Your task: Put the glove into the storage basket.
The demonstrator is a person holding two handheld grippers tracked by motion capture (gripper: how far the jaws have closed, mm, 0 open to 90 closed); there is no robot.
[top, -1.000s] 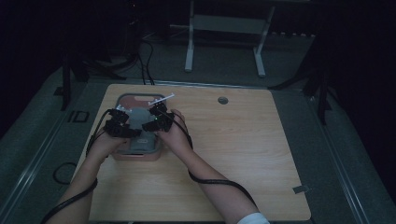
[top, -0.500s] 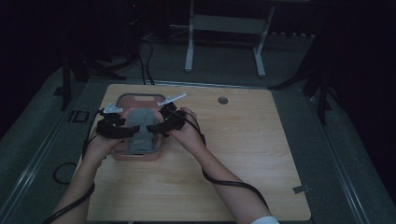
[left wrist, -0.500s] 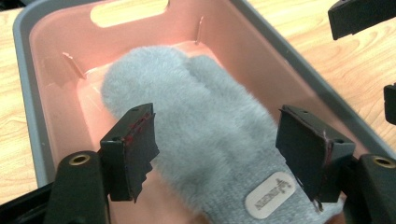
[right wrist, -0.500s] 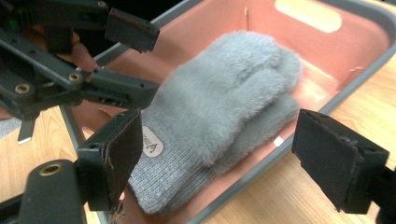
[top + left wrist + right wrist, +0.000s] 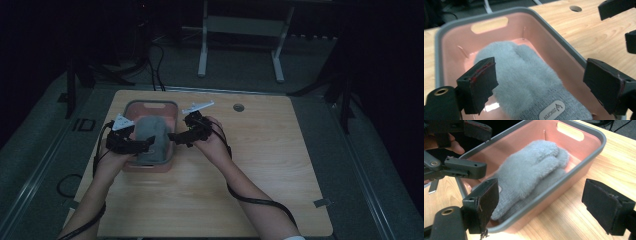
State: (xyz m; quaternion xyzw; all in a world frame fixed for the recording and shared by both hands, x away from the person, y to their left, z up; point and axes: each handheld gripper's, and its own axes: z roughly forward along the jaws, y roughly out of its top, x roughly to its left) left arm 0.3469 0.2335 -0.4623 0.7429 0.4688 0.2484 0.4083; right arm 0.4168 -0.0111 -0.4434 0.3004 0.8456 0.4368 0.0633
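The grey gloves [image 5: 529, 82] lie in the pink bin [image 5: 150, 107]; the placing looks done. Both grippers, left [image 5: 142, 145] and right [image 5: 175, 136], have just been opening and hold nothing; only withdrawal seems left.

Dim room, grey carpet [image 5: 385, 165], wooden table [image 5: 280, 150], white stand [image 5: 240, 25] behind

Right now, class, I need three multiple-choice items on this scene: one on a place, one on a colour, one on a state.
1. Where do the grey mittens lie?
A. on the bare table
B. inside the pink tub
C. on the floor

2. What colour is the tub's rim?
A. grey
B. yellow
C. white

3. How do the jaws of the left gripper stand?
A. clamped on the tub's rim
C. shut on a mitten
B. open

Key: 1 B, the tub's walls surround them; 2 A, a grey band tops the pink walls; 3 B, both pads stand apart from the wool.
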